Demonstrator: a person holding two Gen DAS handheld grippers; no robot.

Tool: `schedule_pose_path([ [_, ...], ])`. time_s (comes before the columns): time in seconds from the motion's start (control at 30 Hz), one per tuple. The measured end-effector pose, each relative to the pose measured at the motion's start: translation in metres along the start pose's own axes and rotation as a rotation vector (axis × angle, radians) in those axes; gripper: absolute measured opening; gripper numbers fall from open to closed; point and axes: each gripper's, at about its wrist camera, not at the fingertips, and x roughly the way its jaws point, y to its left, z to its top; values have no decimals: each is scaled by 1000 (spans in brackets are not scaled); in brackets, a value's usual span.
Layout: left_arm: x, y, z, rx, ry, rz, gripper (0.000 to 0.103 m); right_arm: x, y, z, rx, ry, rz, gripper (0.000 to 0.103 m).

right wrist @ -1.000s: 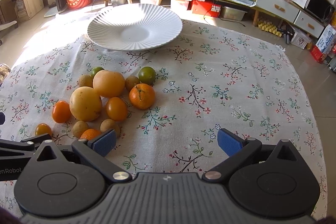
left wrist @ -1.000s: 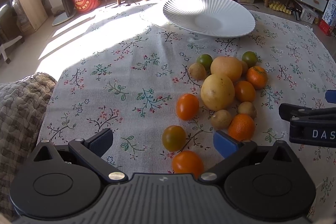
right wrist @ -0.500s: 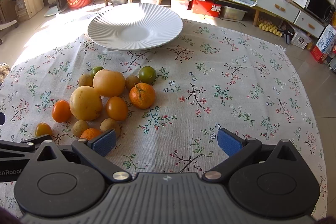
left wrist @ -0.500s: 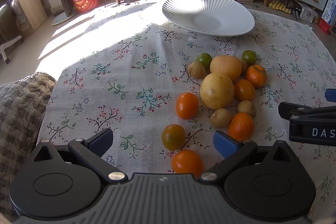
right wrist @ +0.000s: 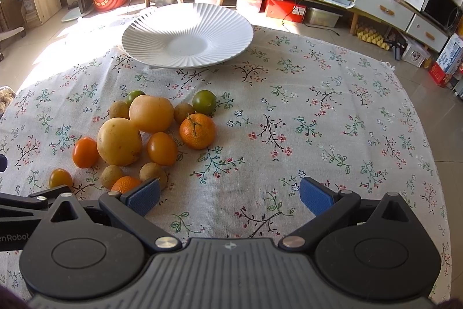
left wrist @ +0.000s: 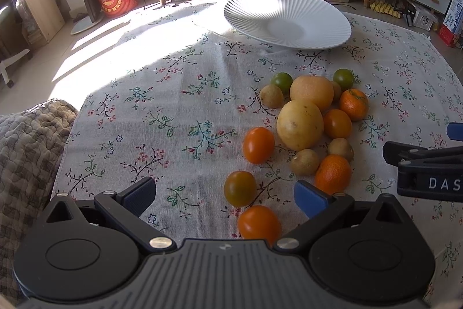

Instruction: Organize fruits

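Left gripper (left wrist: 224,194) and right gripper (right wrist: 230,197), both with jaws spread wide and holding nothing, hover side by side over the near edge of the surface, which is covered by a floral tablecloth (right wrist: 318,118).

The fruits lie loose in a cluster on the cloth, in front of the left gripper and to the left of the right one; the white ribbed plate (right wrist: 188,42) stands empty beyond them, apart from the pile.

Handling, as judged:
- Two large yellow citrus (left wrist: 300,125) (left wrist: 311,93), touching each other, look the heaviest and widest; take them across the middle.
- The small orange tomato-like fruits (left wrist: 258,144) (left wrist: 259,221) and the green-tinged one (left wrist: 240,188) look smooth, thin-skinned and easily bruised, so a light squeeze suits them.
- Mandarins (left wrist: 332,173) (left wrist: 353,104) are soft-peeled with some give.
- The brown round fruits (left wrist: 304,162) are small and likely to roll.

Obstacles: fruits in the cluster's centre touch their neighbours, leaving little room for the jaws. The three outlying ones nearest the left gripper stand free. The two grippers are close together.
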Motion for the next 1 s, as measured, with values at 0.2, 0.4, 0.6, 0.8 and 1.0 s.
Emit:
schedule_pose_path([
  [0.2, 0, 0, 0, 1, 0, 1, 93, 0, 0, 1, 0, 0, 0, 103],
  [0.4, 0, 0, 0, 7, -3, 2, 93, 1, 1, 0, 0, 4, 2, 103],
  [0.6, 0, 4, 2, 24, -21, 1, 93, 3, -1, 1, -9, 11, 11, 103],
  [0.8, 3, 9, -1, 79, -43, -49, 93, 0, -4, 3, -19, -13, 74, 103],
  [1.0, 11, 17, 2, 95, -43, -144, 93, 4, -5, 8, -24, -14, 139, 103],
])
